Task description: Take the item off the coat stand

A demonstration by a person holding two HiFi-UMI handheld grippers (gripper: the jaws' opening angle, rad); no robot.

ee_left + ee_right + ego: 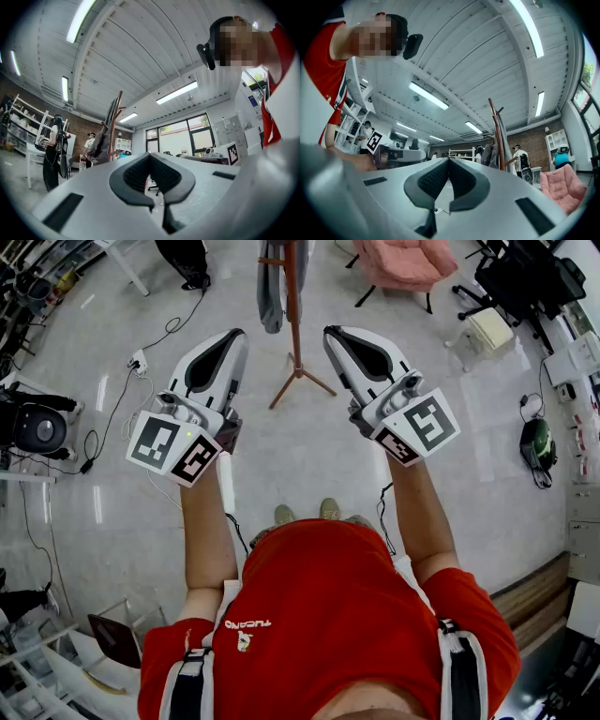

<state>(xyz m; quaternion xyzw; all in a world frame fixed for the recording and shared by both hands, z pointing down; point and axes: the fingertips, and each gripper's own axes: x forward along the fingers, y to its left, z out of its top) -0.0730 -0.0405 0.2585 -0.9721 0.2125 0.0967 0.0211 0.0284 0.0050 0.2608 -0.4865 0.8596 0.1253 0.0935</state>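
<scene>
A reddish wooden coat stand (292, 306) rises from the floor straight ahead, with a grey garment (270, 287) hanging on its left side. My left gripper (236, 334) and right gripper (330, 332) are raised side by side, left and right of the stand's feet. Both are short of the stand, both shut, and neither holds anything. The left gripper (150, 153) points up, with the stand (115, 122) and garment (101, 143) some way off to its left. The right gripper (448, 159) has the stand (497, 136) and garment (490, 154) off to its right.
A pink armchair (405, 261) sits behind the stand on the right, with black office chairs (525, 277) farther right. A power strip with cables (139, 360) lies on the floor at left. Several people (51, 150) stand by white shelving in the background.
</scene>
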